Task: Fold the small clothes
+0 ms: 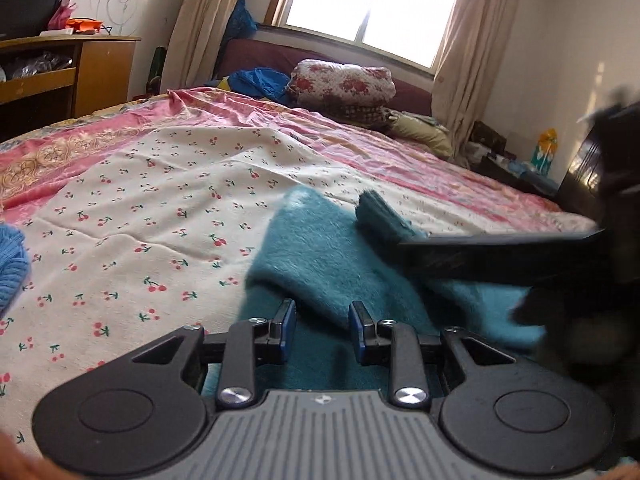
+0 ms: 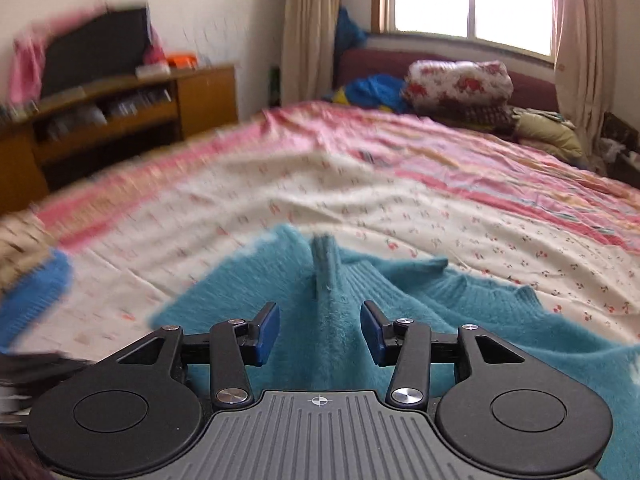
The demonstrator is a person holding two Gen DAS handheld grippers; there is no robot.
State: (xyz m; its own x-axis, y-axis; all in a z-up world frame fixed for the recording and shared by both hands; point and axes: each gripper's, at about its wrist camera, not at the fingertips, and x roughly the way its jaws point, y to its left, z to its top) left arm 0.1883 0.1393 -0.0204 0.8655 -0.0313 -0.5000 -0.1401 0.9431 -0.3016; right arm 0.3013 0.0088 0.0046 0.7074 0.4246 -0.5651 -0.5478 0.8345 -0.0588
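Note:
A fuzzy teal sweater (image 1: 320, 248) lies rumpled on the cherry-print sheet (image 1: 160, 208) of a bed. My left gripper (image 1: 322, 330) hovers over its near edge, jaws open, with a fold of the knit below the gap and the pads not pressing it. A blurred black body of the right tool (image 1: 520, 256) crosses the sweater from the right. In the right wrist view the sweater (image 2: 440, 312) has a raised ridge (image 2: 326, 280) running away between the pads. My right gripper (image 2: 320, 332) stands open around that ridge without squeezing it.
A lighter blue knit piece (image 1: 12, 264) (image 2: 32, 296) lies at the left edge of the bed. A folded floral quilt (image 1: 344, 82) and blue clothes sit at the headboard under the window. A wooden cabinet (image 1: 100, 72) stands left, a dark nightstand (image 1: 520, 168) right.

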